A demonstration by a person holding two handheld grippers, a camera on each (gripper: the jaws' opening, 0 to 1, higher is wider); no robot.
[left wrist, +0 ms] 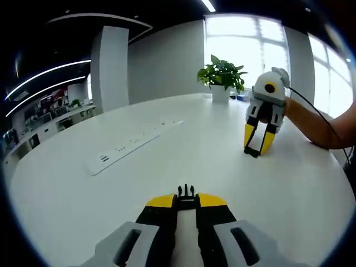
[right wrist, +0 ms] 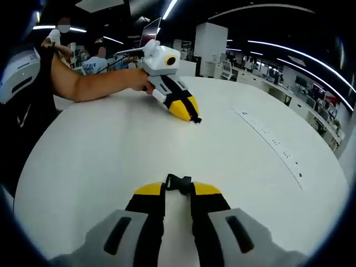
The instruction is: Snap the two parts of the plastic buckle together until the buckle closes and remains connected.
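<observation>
white table point(left wrist: 183, 144): two grippers, left gripper point(left wrist: 187, 199) and right gripper point(right wrist: 178, 188), each clenching one buckle part point(left wrist: 186, 193).

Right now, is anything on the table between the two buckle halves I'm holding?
Nothing visible. Bare white table lies between the right claw with its buckle half and the left claw with the other half.

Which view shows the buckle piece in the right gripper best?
The right gripper view: the black buckle piece sits close, pinched at the right gripper tips. In the left gripper view it's a small dark bit far off.
</observation>
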